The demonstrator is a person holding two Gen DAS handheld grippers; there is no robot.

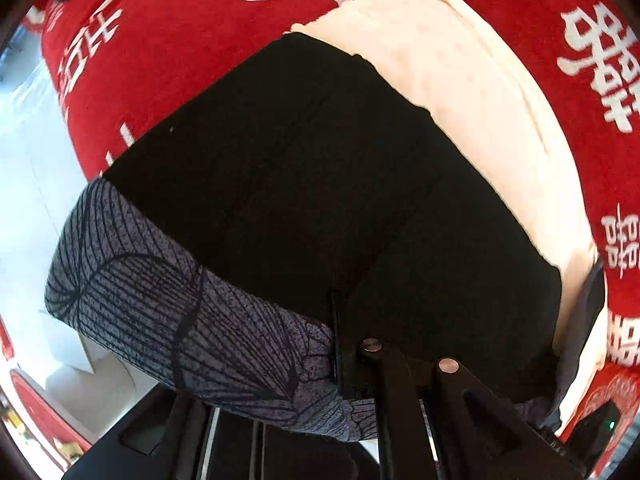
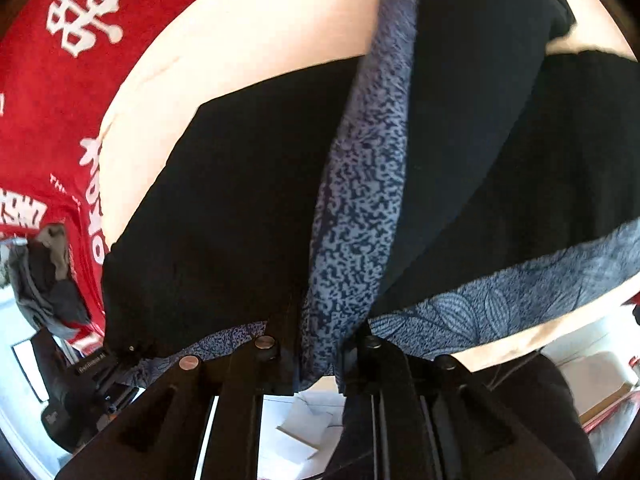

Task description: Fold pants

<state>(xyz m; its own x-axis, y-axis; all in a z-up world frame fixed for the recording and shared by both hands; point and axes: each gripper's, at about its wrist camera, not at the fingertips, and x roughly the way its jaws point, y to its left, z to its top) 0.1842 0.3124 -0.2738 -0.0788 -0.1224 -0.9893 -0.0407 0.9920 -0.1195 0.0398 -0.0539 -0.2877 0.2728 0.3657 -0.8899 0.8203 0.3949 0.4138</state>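
Observation:
Black pants with a grey-blue leaf-patterned band lie over a cream cloth. My left gripper points down at the near edge, shut on that band; the fabric drapes over its left finger. In the right wrist view the pants are bunched, and a speckled blue strip runs down between the fingers of my right gripper, which is shut on it. The leaf band trails off to the right. Both fingertips are hidden in cloth.
A red cloth with white characters covers the surface under the cream cloth. A heap of dark grey garments lies at its left edge. White floor and a white box show below the near edge.

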